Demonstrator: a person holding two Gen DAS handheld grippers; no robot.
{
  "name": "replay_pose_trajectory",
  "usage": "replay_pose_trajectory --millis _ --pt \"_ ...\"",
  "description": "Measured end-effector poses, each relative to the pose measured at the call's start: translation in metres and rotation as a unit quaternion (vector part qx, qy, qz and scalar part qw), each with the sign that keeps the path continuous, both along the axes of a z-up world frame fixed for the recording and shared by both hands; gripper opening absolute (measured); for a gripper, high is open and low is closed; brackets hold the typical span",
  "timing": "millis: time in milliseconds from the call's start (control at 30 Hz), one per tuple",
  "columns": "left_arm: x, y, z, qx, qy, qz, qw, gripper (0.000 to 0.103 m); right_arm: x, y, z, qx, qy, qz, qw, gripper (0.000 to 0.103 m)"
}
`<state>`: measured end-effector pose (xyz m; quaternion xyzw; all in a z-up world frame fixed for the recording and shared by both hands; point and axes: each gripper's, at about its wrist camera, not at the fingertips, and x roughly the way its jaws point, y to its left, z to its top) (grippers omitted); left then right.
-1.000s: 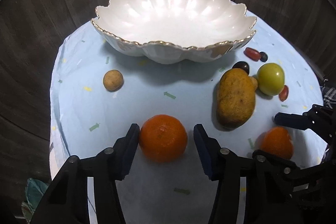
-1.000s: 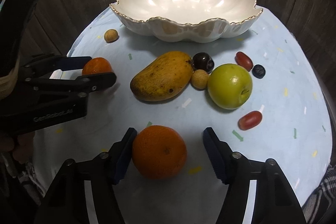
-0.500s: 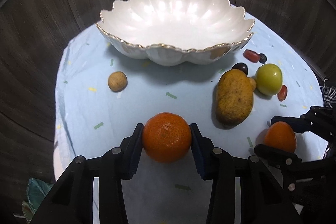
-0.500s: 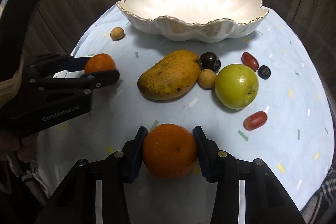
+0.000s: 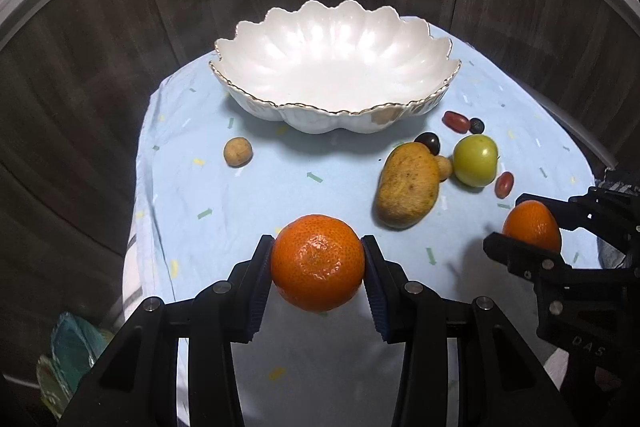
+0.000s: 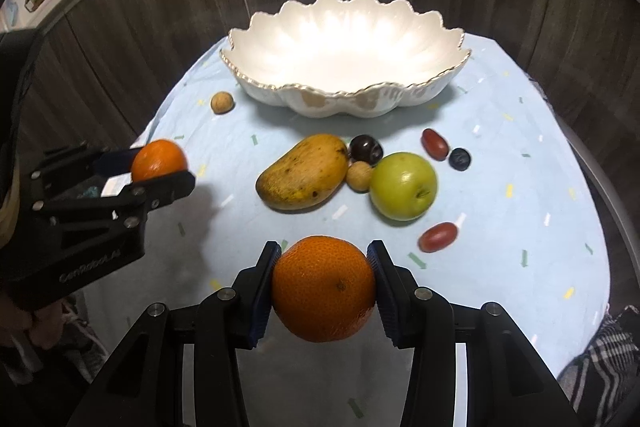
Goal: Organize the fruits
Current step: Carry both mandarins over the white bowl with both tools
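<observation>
My left gripper (image 5: 318, 267) is shut on an orange mandarin (image 5: 318, 261), held a little above the light blue tablecloth (image 5: 200, 187). My right gripper (image 6: 323, 285) is shut on a second mandarin (image 6: 323, 293), also lifted off the cloth. Each gripper shows in the other's view: the right one (image 5: 528, 227) at the right edge, the left one (image 6: 160, 163) at the left. A white scalloped bowl (image 5: 336, 67) with a gold rim stands empty at the back. On the cloth lie a mango (image 6: 304, 173), a green apple (image 6: 402, 185) and small fruits.
A dark plum (image 6: 366, 149), a tan longan (image 6: 359, 177), two red grapes (image 6: 435, 143) (image 6: 438, 237) and a blueberry (image 6: 459, 159) lie around the apple. Another longan (image 6: 221, 103) sits left of the bowl. Dark wood panels ring the small round table. A hand (image 6: 44, 327) holds the left gripper.
Both grippers closed from open onto their mandarins, then lifted them off the cloth. The bowl and the other fruits stayed in place.
</observation>
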<state>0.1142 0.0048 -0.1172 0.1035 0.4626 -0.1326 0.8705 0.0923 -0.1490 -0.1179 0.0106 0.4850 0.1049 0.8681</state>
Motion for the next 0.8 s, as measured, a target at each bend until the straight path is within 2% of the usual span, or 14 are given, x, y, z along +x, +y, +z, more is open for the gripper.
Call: replay_pose_trajectory --millis 333,800 --pt "-0.013 -0.009 0.022 -0.006 -0.011 0.027 0.9996 0.042 -0.003 -0.015 0.02 0.012 -0.02 -0.015 1.0 0.046" --pt "0.005 -0.025 0.054 -0.01 -0.036 0.044 0.9983 0.042 0.017 -0.037 0.05 0.018 -0.054 -0.033 0.998 0.046"
